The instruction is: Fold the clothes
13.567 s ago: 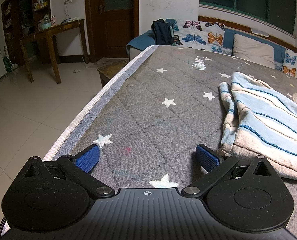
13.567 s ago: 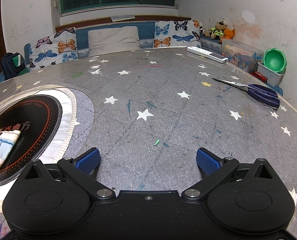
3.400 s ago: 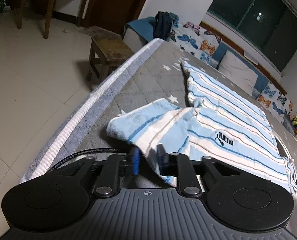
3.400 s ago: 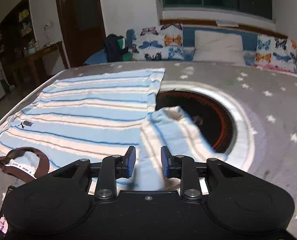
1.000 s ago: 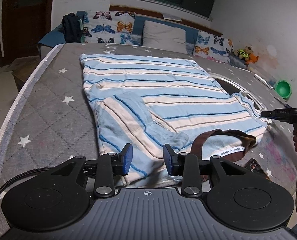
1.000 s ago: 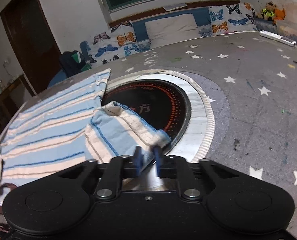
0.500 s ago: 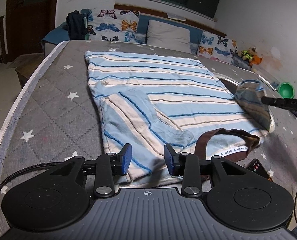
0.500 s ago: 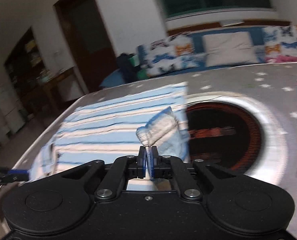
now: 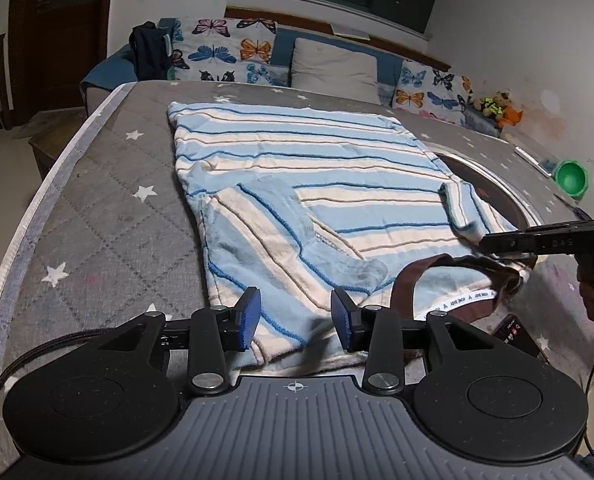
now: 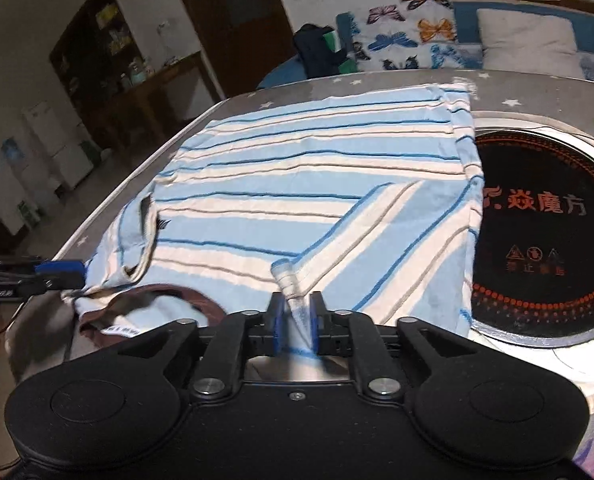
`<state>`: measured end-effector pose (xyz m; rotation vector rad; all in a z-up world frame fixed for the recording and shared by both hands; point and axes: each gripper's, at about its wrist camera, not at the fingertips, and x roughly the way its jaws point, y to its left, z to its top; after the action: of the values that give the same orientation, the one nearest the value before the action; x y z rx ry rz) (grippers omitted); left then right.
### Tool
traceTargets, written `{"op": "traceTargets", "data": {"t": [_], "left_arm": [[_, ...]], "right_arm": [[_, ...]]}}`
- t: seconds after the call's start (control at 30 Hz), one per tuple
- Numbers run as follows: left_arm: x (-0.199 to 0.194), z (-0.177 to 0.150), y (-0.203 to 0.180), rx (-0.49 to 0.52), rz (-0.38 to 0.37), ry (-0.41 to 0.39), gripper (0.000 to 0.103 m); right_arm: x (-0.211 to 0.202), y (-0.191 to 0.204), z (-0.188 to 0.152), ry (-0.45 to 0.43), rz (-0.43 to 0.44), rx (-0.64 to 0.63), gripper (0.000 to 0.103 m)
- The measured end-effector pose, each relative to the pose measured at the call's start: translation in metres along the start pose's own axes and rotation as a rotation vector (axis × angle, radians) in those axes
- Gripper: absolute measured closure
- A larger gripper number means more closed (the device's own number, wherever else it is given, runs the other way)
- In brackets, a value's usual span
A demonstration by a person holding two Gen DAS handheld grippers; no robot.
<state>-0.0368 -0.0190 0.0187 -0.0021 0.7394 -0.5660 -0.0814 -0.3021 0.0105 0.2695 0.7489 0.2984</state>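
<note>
Your right tongs [image 10: 295, 322] carried the right sleeve [image 10: 377, 232] in over the shirt [image 9: 309, 168] and were opening, cuff loose between them. Left tongs [image 9: 295, 317], spread and opening, hovered over the folded left sleeve [image 9: 281, 236]. Sleeves look done.

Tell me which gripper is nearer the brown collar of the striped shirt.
Left. The left gripper hovers beside the brown collar, jaws opening over the folded sleeve. The right gripper, jaws opening around the other sleeve's cuff, sits slightly farther away.
</note>
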Motion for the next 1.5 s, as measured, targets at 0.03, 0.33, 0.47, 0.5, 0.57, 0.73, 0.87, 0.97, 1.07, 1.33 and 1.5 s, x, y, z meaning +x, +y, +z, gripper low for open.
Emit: {"op": "traceTargets", "data": {"t": [0.03, 0.33, 0.47, 0.5, 0.57, 0.73, 0.87, 0.97, 1.07, 1.33, 1.5], "left_arm": [[0.000, 0.001, 0.000, 0.001, 0.000, -0.004, 0.062], [0.011, 0.006, 0.002, 0.003, -0.001, 0.003, 0.062], [0.021, 0.002, 0.006, 0.003, 0.005, 0.038, 0.062], [0.022, 0.001, 0.006, 0.002, 0.006, 0.043, 0.063], [0.019, 0.001, 0.005, 0.017, -0.001, 0.041, 0.063], [0.002, -0.002, -0.001, 0.095, -0.017, 0.026, 0.063], [-0.007, -0.010, -0.013, 0.195, -0.041, 0.039, 0.063], [-0.014, -0.021, -0.030, 0.319, -0.054, 0.036, 0.063], [-0.015, -0.028, -0.043, 0.409, -0.073, 0.028, 0.062], [0.001, -0.034, -0.059, 0.540, -0.098, 0.027, 0.062], [0.006, -0.036, -0.061, 0.595, -0.124, 0.018, 0.070]], "right_arm": [[-0.003, 0.001, 0.001, -0.006, 0.003, -0.005, 0.069], [0.000, -0.004, 0.011, -0.040, -0.112, -0.077, 0.069], [0.003, -0.010, 0.005, -0.008, -0.165, -0.119, 0.070], [0.002, -0.011, 0.003, -0.004, -0.171, -0.127, 0.070], [-0.002, -0.009, 0.002, -0.001, -0.176, -0.147, 0.069], [-0.023, 0.001, -0.009, 0.028, -0.149, -0.260, 0.069], [-0.032, 0.009, -0.018, 0.066, -0.128, -0.311, 0.064], [-0.033, 0.014, -0.025, 0.089, -0.112, -0.347, 0.064], [-0.031, 0.021, -0.029, 0.103, -0.113, -0.386, 0.064], [-0.021, 0.025, -0.029, 0.118, -0.123, -0.432, 0.064], [-0.021, 0.027, -0.029, 0.121, -0.121, -0.454, 0.064]]}}
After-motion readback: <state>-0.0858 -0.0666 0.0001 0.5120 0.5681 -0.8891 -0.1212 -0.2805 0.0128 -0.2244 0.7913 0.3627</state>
